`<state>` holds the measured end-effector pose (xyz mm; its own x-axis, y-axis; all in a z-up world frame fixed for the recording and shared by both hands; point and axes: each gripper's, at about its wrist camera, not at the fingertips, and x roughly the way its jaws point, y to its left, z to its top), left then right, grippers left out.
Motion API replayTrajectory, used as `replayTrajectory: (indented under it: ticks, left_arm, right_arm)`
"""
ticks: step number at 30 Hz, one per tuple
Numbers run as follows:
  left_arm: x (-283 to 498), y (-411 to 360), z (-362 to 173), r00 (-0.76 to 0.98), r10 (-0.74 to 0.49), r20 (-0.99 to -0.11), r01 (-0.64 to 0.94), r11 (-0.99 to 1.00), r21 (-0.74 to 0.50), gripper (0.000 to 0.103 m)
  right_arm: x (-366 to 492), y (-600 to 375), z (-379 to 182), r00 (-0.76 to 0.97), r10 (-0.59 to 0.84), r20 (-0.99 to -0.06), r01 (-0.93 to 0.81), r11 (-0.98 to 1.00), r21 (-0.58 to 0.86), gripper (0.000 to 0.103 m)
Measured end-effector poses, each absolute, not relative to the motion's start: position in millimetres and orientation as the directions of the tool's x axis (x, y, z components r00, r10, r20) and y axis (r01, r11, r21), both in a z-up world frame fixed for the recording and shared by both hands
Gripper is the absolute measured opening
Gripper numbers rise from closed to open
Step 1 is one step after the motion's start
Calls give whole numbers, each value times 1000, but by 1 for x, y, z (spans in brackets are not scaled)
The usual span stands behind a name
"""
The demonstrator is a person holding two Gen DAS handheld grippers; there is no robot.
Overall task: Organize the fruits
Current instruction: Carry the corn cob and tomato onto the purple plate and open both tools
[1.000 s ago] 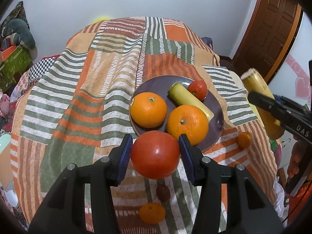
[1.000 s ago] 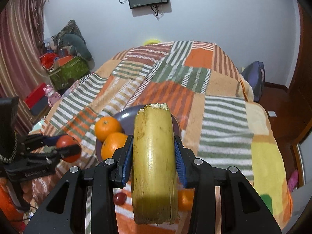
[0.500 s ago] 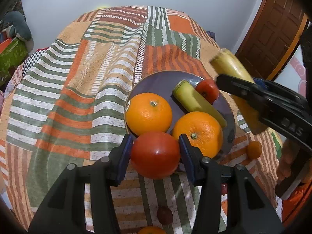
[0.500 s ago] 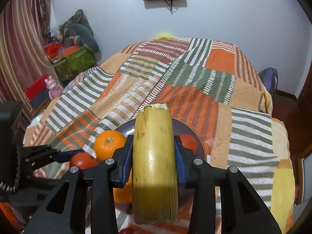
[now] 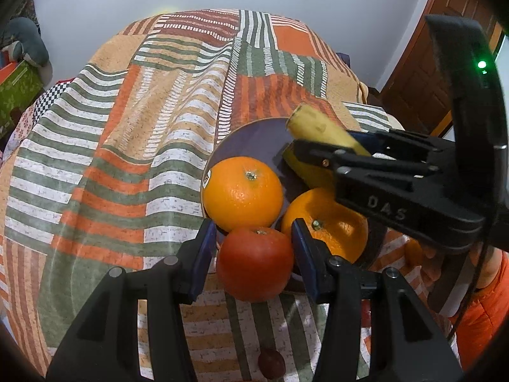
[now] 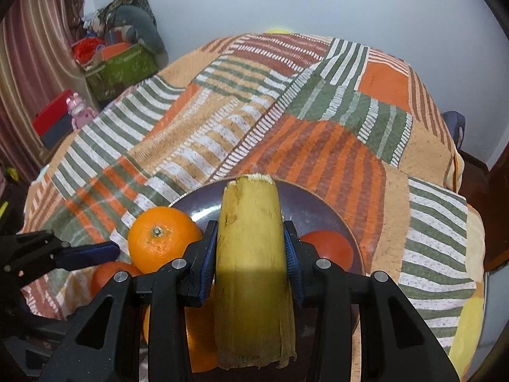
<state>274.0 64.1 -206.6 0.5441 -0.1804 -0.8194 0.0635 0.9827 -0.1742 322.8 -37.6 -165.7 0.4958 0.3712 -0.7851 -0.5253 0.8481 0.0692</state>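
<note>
My left gripper (image 5: 251, 242) is shut on a red tomato (image 5: 254, 262) and holds it at the near rim of the dark purple plate (image 5: 251, 137). Two oranges (image 5: 243, 192) (image 5: 327, 222) lie on the plate just beyond it. My right gripper (image 6: 251, 248) is shut on a yellow banana piece (image 6: 251, 254) and holds it over the plate (image 6: 305, 200); it reaches in from the right in the left wrist view, with the banana piece (image 5: 318, 127) above the plate's middle. A second red tomato (image 6: 331, 248) lies on the plate behind the right finger.
The plate rests on a striped patchwork blanket (image 5: 127, 127) covering a bed. A small dark fruit (image 5: 270, 363) and a small orange fruit (image 5: 413, 251) lie on the blanket near the plate. A green box (image 6: 124, 67) and clutter stand at the far left, a wooden door (image 5: 423, 63) at the right.
My right gripper has carried the banana piece leftward over the plate. My left gripper has moved the tomato closer to the plate's near rim and the two oranges.
</note>
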Motion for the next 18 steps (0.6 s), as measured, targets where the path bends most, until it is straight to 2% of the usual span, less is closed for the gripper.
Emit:
replayTrajectory:
  ticks: [8,18]
  left_arm:
    - [273,62,-204,541,-174,-823,63,984,-167,54]
    - [257,64,-176,587,-158,-794,60,986,-153,55]
  right_arm:
    - [320,-42,-156,496,389,-776,-536,841,78,38]
    - [303,-54,-135,534,395,-748,-530,845,68,38]
